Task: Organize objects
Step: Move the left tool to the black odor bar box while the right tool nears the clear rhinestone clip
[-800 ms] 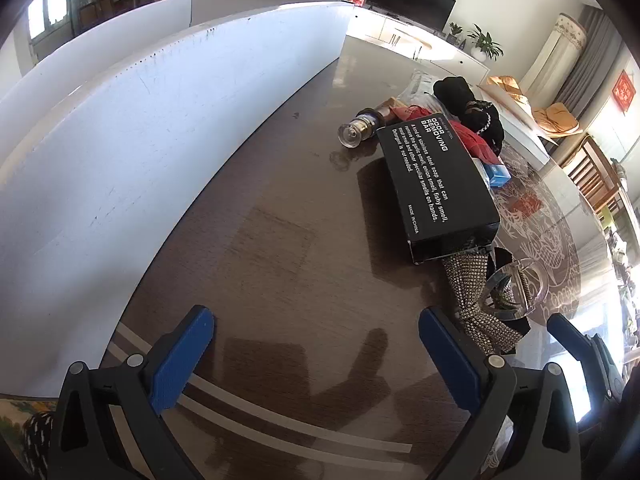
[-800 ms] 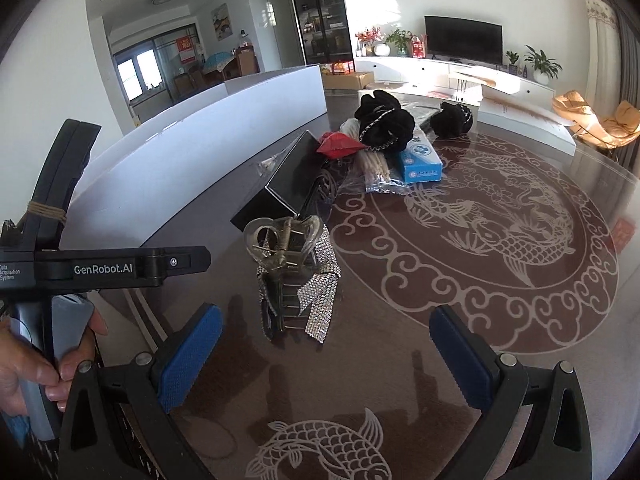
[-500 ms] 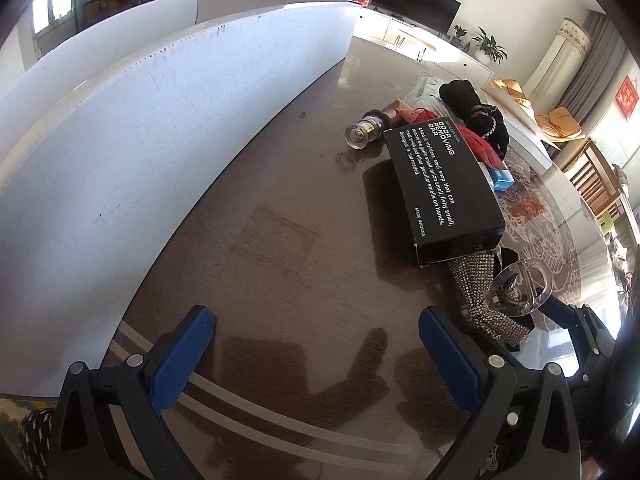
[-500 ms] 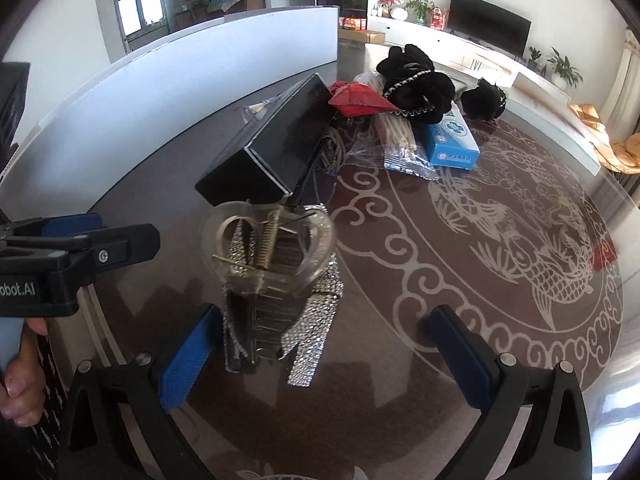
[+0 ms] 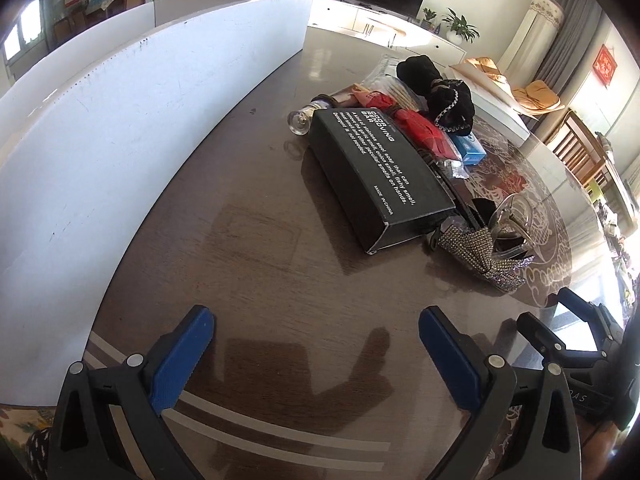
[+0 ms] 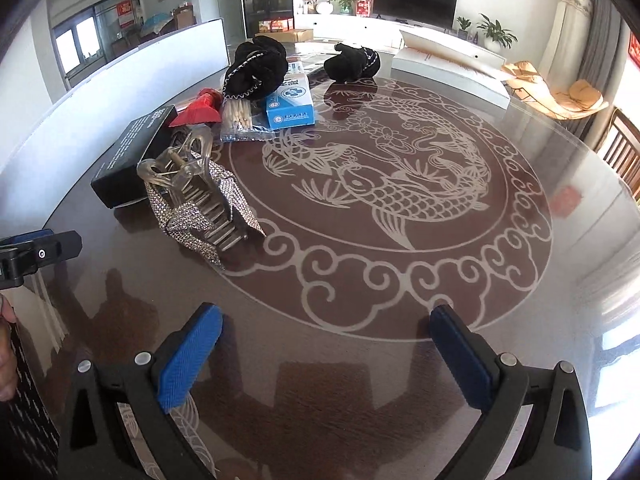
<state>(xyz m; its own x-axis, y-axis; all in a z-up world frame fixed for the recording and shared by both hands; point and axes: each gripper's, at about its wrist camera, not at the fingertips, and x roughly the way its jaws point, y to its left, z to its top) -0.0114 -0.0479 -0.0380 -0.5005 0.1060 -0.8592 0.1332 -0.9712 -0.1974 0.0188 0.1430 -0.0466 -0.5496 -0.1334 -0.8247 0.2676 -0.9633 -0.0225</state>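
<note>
Task barely begun: left gripper (image 5: pixel 316 348) and right gripper (image 6: pixel 326 348) both gape, empty. Rhinestone hair claw (image 6: pixel 192 196), black box (image 5: pixel 380 176), blue carton (image 6: pixel 292 100), black scrunchies (image 6: pixel 256 66) cluster unsorted at table's (image 6: pixel 360 360) ten o'clock.

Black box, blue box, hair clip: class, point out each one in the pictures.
Black box (image 5: pixel 376 168): left wrist view, on its printed top face.
Blue box (image 6: pixel 291 104): right wrist view, on its top face.
Hair clip (image 6: pixel 182 168): right wrist view, on its clear plastic body.
</note>
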